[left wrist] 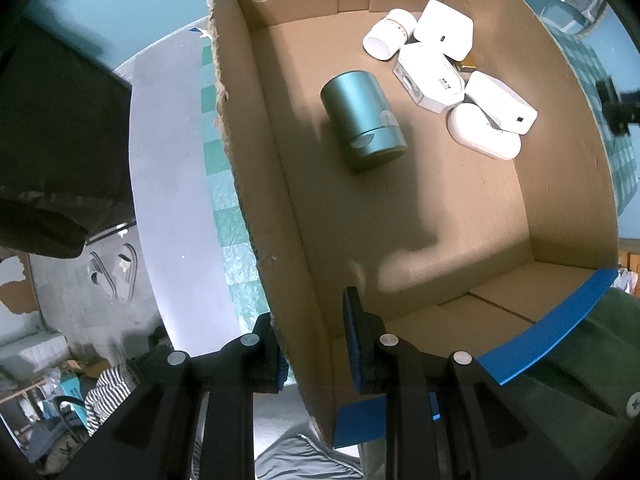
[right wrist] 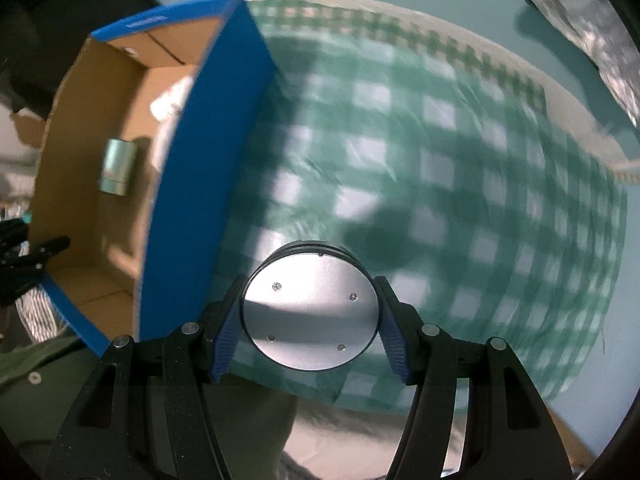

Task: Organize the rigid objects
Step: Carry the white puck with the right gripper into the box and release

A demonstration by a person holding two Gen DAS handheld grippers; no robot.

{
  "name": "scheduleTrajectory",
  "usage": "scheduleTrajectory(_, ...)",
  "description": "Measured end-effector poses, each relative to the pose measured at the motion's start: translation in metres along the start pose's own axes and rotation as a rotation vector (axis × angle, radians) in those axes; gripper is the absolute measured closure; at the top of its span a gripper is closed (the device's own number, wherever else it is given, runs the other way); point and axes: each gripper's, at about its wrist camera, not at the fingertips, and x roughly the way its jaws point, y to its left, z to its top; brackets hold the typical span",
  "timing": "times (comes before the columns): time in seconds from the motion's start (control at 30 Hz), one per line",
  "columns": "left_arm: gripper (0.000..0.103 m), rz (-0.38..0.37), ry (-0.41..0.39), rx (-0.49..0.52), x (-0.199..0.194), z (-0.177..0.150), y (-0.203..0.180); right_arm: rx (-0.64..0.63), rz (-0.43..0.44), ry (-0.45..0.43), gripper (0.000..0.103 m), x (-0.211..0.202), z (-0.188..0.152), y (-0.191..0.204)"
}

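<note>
Metal cylinder clamped in right fingers; left fingers pinch box wall.

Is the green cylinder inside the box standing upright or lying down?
Lying down: the green cylinder rests on its side on the floor of the cardboard box.

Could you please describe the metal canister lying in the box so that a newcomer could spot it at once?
Look inside the open cardboard box with blue outer walls. On its floor, left of a cluster of white items, the grey-green metal canister lies on its side, the only dark, cylindrical metal thing there.
</note>
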Motion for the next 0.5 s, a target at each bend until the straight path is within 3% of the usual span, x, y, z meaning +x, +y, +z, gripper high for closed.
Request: scheduleTrajectory(0.5,0.081,-0.002,-0.007,-0.042,-0.001,0.002,0.004,-0.277,0.028,-0.049,0.041,-0.016,0.063,0.070)
